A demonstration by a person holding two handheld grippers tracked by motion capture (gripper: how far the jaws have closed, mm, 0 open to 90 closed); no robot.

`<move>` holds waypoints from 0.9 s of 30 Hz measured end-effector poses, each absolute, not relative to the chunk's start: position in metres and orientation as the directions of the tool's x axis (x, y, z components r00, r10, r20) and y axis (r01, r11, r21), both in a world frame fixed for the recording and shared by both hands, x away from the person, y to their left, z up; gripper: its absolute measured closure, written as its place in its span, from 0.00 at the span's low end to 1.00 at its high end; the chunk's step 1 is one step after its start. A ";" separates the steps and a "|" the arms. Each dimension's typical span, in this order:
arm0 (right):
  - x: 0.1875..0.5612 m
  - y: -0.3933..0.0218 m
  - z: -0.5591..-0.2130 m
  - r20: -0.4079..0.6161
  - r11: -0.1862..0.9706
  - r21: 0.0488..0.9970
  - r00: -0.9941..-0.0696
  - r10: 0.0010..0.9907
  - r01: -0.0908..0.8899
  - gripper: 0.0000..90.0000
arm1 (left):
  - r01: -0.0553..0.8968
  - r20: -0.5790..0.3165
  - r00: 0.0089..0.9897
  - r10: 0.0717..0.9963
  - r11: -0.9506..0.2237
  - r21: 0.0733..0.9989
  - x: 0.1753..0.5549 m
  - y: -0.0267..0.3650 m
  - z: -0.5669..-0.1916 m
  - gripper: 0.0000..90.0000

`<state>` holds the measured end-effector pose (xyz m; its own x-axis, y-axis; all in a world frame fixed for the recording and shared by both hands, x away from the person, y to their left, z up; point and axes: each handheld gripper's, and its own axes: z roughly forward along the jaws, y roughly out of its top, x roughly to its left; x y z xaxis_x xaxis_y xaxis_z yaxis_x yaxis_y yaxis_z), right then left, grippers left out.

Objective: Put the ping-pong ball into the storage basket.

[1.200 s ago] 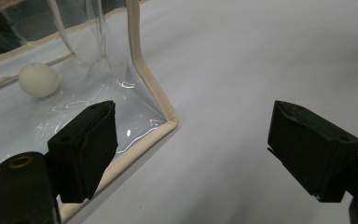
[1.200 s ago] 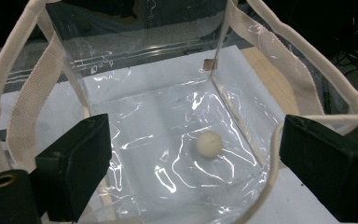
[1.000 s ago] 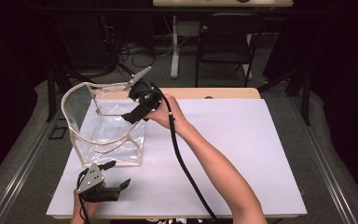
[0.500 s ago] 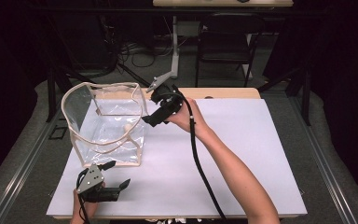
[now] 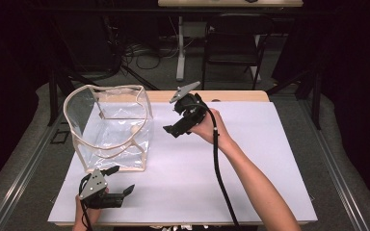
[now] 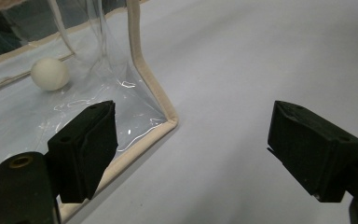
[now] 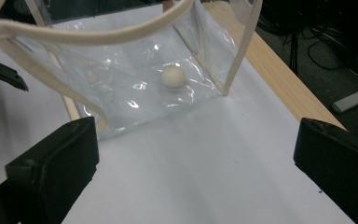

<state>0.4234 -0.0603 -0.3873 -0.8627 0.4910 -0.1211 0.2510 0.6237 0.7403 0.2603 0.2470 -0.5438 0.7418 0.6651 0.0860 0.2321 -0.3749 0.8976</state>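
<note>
Right claw (image 5: 173, 129) has pulled back from over the clear bag (image 5: 108, 127) to just beside it above the desk (image 5: 250, 159), jaws wide apart and empty. White ball (image 7: 173, 75) lies inside on the bag floor, so the drop looks done. Left claw (image 5: 125, 192) rests near the bag's front corner, wide open, empty.
</note>
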 end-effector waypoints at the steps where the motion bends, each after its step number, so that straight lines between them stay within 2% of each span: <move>1: 0.422 -0.063 -0.389 -0.121 0.624 0.739 -0.862 0.492 0.253 0.00 | 0.233 0.086 0.743 0.664 -0.376 0.897 0.260 0.247 -0.544 0.18; 27: 0.399 -0.111 -0.433 -0.093 0.607 0.729 -0.833 0.545 0.316 0.00 | 0.234 0.087 0.741 0.666 -0.377 0.896 0.260 0.247 -0.544 0.18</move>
